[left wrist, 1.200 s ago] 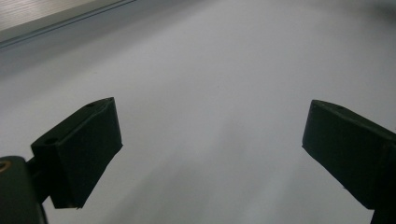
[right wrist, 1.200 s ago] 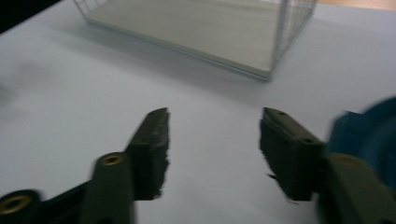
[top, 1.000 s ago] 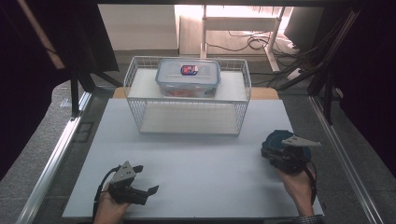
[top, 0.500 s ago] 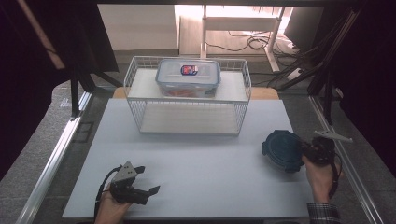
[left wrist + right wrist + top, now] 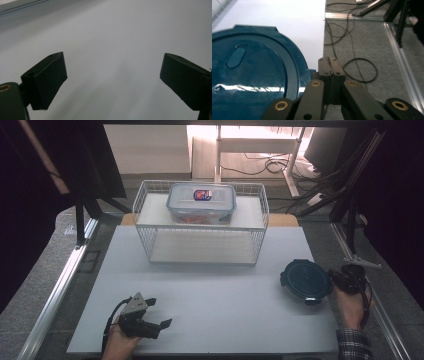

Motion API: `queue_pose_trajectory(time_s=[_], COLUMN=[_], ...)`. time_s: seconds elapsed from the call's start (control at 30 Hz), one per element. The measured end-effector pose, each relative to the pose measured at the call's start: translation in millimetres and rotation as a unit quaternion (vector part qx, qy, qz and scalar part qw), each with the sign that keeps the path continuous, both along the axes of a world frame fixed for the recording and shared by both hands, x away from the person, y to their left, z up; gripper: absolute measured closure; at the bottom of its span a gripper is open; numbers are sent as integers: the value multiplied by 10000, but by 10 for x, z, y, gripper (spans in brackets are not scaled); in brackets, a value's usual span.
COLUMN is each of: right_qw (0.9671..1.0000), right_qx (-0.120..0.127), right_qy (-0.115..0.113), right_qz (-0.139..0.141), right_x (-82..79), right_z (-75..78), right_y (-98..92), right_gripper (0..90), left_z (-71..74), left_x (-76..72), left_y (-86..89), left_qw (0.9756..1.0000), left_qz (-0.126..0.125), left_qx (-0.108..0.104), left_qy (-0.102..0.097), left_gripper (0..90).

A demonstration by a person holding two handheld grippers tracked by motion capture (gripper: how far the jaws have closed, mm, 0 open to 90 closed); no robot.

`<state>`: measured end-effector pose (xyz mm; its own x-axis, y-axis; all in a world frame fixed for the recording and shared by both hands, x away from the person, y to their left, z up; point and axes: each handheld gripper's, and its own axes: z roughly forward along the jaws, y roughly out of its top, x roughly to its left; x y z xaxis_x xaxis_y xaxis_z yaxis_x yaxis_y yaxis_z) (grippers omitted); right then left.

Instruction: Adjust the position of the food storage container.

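The right gripper (image 5: 329, 65) has its jaws pressed together on nothing, just beside the dark blue round lid (image 5: 306, 280), which lies flat at the white mat's (image 5: 210, 310) right edge. A careless nudge could slide the lid off that edge. Far left of the lid, the left gripper (image 5: 156, 314) rests with jaws spread wide.

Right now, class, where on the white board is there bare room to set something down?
The widest free patch lies between the wire basket, the round dark lid and the left gripper. It is crowded at the right edge, where the right gripper meets the lid.
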<state>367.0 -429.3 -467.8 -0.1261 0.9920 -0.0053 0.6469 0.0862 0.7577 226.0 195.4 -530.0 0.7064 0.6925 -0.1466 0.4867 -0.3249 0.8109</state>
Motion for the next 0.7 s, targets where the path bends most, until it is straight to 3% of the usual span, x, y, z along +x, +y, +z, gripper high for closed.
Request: queue_pose_trajectory(time_s=[0.2,0.7], right_qw=[9999,9972], right_qx=[93,370], right_qy=[63,94], right_qz=[-24,650], right_x=[-7,-108], right_z=[6,-50], right_y=[44,556], right_gripper=[898,899], left_z=[-8,-12], left_x=[10,6], left_y=[-17,-39], left_qw=[10000,10000], left_qz=[-28,-54], left_qx=[7,27], left_qy=[28,47], left_gripper=[67,67])
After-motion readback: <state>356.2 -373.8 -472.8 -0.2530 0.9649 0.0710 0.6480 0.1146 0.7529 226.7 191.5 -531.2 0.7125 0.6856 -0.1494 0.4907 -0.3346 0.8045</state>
